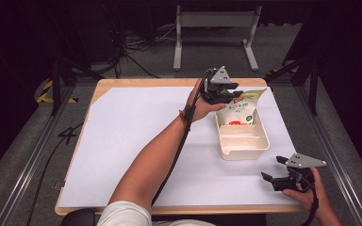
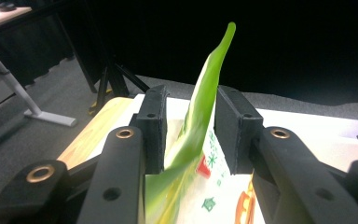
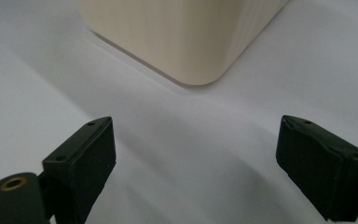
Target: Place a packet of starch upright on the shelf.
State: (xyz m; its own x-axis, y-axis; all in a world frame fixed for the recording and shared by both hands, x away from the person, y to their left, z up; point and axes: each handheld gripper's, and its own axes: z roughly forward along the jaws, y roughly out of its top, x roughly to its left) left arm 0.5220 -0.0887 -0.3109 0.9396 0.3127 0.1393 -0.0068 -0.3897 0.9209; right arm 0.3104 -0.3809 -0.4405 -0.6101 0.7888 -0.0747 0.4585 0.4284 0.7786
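A white snack bag (image 1: 239, 110) with a green top and red print stands tilted in the far compartment of a cream divided tray (image 1: 244, 154). My left gripper (image 1: 226, 96) is at the bag's upper left corner. In the left gripper view the bag's green top edge (image 2: 204, 107) rises between the jaws of the left gripper (image 2: 191, 121); it lies against the right pad, with a gap to the left pad. My right gripper (image 1: 273, 168) rests near the table's front right, open and holding nothing. The tray's rounded corner (image 3: 186, 37) lies ahead of the right gripper (image 3: 196, 163).
The table is covered by a white sheet (image 1: 136, 141), with its wooden edge (image 1: 104, 87) showing at the far left. The tray's two near compartments (image 1: 242, 141) hold nothing. A white-legged stand (image 1: 214, 28) is on the floor beyond the table.
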